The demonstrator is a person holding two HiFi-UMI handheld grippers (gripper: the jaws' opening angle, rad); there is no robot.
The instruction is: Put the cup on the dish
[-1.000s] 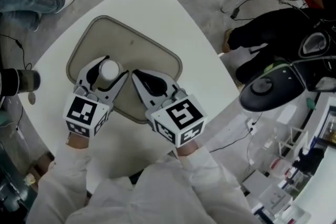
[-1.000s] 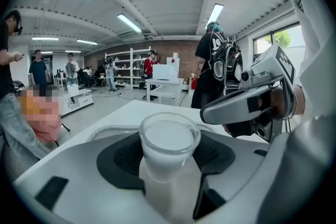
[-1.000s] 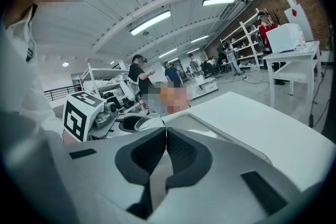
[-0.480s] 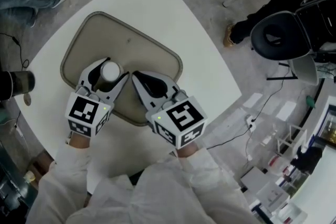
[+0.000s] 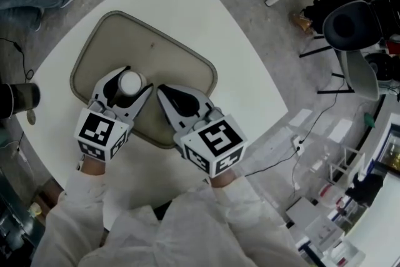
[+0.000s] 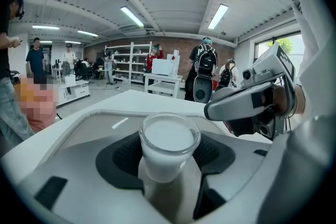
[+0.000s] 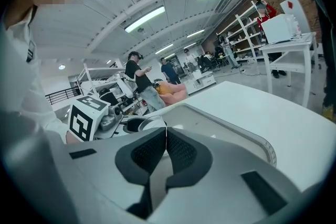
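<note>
Left tool (image 5: 138, 78) pinches one cup (image 5: 130, 82) over one dish (image 5: 156, 47) (right tool (image 5: 160, 90) pressed shut)

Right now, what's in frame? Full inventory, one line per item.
table: 1, white, centre of the head view
dish: 1, beige tray, on the table
cup: 1, clear with white contents, over the dish's near part
office chair: 1, black, on the floor at upper right
people: several, in the room behind
left gripper: 1, grey, closed on the cup
right gripper: 1, grey, jaws together, empty, beside the cup
sleeves: 2, white, bottom edge
</note>
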